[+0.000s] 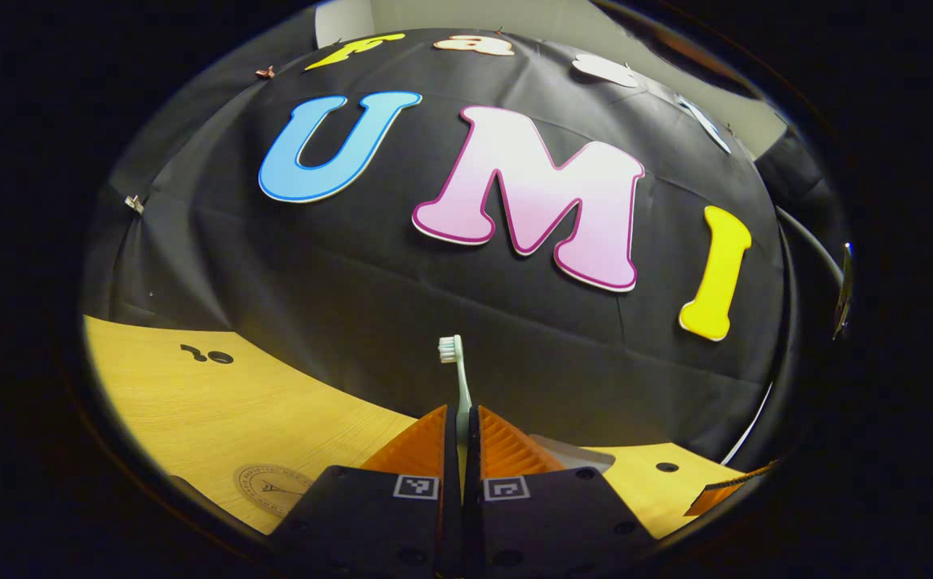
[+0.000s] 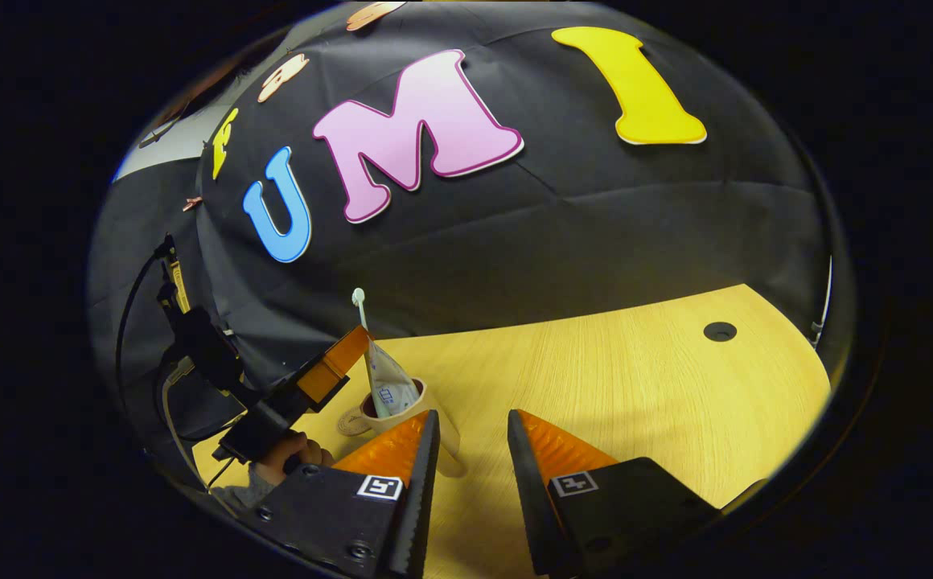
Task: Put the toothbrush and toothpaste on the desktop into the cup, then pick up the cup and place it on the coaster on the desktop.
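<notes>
The left gripper (image 1: 461, 434) has its fingers clamped on the toothbrush (image 1: 457, 378), upright above the cup (image 2: 402, 414) at ten o'clock of the right gripper (image 2: 470, 450), whose fingers are apart. Toothpaste (image 2: 390, 386) sits inside. Best to lower it straight, handle first, clear of the rim.

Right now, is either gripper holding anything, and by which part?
The left gripper is shut on the toothbrush, gripping its handle, bristle head pointing up. The right gripper is open and holds nothing.
</notes>
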